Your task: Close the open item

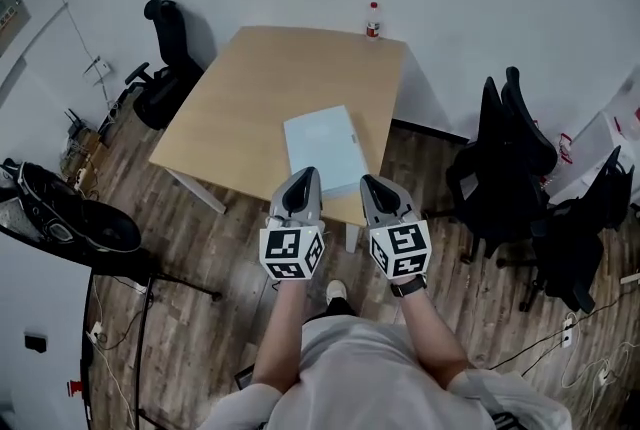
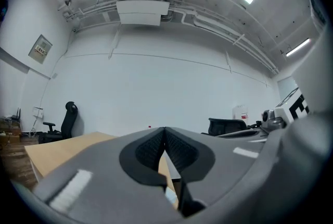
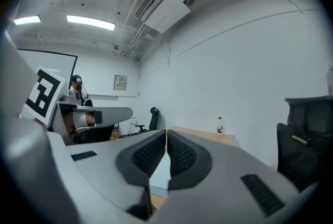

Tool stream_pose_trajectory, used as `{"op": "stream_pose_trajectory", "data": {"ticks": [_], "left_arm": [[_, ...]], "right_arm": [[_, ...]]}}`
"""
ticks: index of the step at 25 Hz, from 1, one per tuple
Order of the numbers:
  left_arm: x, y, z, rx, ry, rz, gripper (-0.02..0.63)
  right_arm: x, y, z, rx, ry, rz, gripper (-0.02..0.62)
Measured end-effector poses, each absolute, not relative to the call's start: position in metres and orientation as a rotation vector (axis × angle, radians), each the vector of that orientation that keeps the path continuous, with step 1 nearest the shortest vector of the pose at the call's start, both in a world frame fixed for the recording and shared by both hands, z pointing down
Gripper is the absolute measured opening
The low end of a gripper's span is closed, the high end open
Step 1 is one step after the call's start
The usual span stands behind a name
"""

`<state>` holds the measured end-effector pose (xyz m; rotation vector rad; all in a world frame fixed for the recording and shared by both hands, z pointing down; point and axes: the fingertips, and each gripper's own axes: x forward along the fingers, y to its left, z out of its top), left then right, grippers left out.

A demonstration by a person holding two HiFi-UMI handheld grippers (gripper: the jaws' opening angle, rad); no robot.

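Box (image 1: 322, 150), flat and pale blue, lies by the tabletop's (image 1: 250, 98) near edge, its long axis running away from the person at a slight slant. Both forearms reach forward side by side. The left gripper (image 1: 304, 176) and right gripper (image 1: 373, 182), each pressed together and empty, hover at its near end. A red-labelled bottle (image 1: 373, 20) stands at the far edge.

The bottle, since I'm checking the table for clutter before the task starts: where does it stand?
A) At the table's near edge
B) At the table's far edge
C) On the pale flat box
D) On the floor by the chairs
B: the bottle stands upright at the far edge of the table, apart from the pale flat box near the person.
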<state>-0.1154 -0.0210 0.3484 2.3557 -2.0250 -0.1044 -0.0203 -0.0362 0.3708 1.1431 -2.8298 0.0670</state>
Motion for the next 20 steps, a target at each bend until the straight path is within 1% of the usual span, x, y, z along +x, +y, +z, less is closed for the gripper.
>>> {"op": "stream_pose_trajectory", "data": {"ticks": [10,20], "left_arm": [[-0.164,-0.105,0.369,2.407,-1.914,-0.067,0.009],[-0.183,-0.160,0.407,2.416,-1.843,0.023,0.009]], "right_arm": [[-0.077,-0.114,0.386,1.182,-2.776,0.050,0.015],[-0.088,-0.156,0.433,1.203,-2.708,0.129,0.015]]}}
